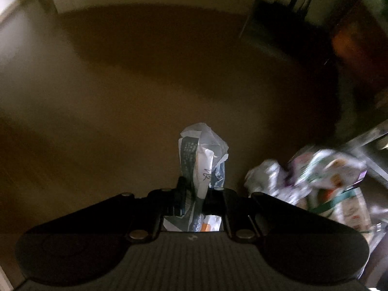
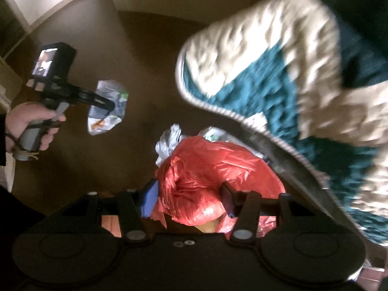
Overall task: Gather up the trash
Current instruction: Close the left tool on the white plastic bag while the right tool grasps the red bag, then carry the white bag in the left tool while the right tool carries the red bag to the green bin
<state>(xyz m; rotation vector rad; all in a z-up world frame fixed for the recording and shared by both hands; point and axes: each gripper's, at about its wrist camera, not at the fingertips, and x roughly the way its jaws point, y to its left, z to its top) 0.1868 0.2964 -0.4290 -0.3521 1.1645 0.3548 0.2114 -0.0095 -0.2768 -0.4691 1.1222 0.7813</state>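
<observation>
Both wrist cameras look steeply down at the brown floor (image 1: 121, 84); the right view catches the left gripper (image 2: 110, 105).

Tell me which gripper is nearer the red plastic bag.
Right. The right gripper has the red plastic bag between its fingers; the left gripper is off to the side, shut on a white wrapper.

Dim, motion-blurred, fisheye-warped, dark corners
</observation>
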